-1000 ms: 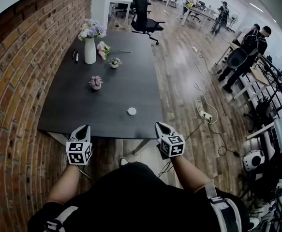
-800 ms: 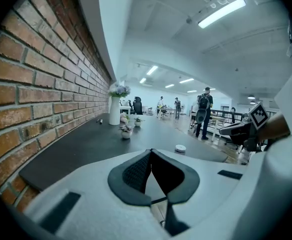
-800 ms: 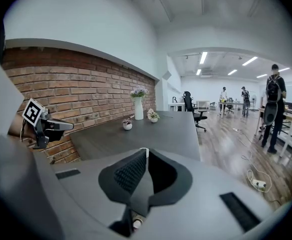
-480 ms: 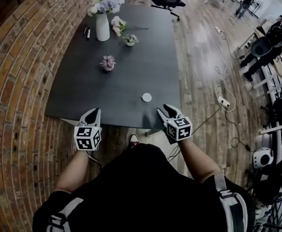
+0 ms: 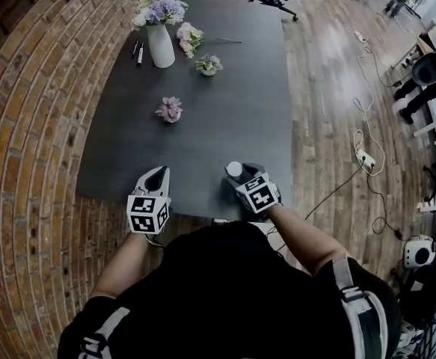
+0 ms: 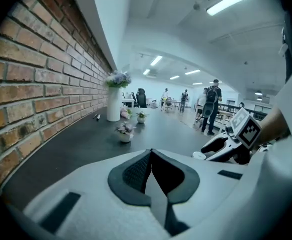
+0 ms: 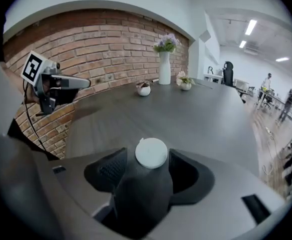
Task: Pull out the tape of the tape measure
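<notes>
- Item: tape measure [image 7: 152, 153], a small white round case. It lies flat on the dark table [image 5: 225, 88] near its front edge.
- Right gripper [image 5: 244, 176]: the jaws have just been opening and stand wide. The case sits between the tips with neither pad touching it, so I hold nothing.
- Left gripper [image 5: 156, 176]: jaws closed together and empty, over the table's front edge, well apart from the case.
- Hazard: if I close off-centre on that curved rim, the case could squirt out and skid towards the edge.
- Hazard: I cannot see the tape's tab from here, so I may clamp over it.
- Hazard: if I pull while the grip is weak, the whole case will drag along.
</notes>
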A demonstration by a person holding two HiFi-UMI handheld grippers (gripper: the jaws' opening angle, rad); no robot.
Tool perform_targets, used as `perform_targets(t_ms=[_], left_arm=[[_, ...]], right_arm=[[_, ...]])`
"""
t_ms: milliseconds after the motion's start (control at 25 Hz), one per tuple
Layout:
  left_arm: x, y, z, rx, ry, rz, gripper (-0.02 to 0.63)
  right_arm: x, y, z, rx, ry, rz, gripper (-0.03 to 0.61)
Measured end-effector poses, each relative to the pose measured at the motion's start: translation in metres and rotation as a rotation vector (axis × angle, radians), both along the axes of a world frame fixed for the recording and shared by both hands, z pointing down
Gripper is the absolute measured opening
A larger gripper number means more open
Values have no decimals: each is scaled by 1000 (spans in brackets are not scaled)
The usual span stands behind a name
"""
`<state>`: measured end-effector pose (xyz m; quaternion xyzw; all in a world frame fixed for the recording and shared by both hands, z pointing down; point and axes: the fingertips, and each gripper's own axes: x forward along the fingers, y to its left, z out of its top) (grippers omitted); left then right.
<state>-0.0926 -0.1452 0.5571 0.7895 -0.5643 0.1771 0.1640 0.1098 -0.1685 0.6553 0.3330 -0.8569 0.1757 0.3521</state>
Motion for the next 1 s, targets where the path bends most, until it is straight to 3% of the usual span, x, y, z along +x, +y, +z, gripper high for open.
perform_targets(t_ms=[120,280,480,640,760,960,1000], left_arm=[[1,-7,6,-26,1,3,9],[-1,-17,13,-56,4,20,9],[11,-41,5,-34,-20,142,9],[19,-60,-22,19,7,264,9],[27,-68,-49,52,64,375,9],[60,-55,-135,256,222,689,17],[63,-46,-148,288,254,741,56]], right_arm=[[0,-5,14,-49,37,-4,250],[-1,-4,13,-43,53,-39,210],[-18,0,-4,-51,-8,-68,206],[-41,-10,-62,43,-142,-111,206],[-60,-11,-124,149,-290,-222,206],[-80,-8,-212,332,-361,-415,206],[-84,-3,-221,348,-361,-453,206]])
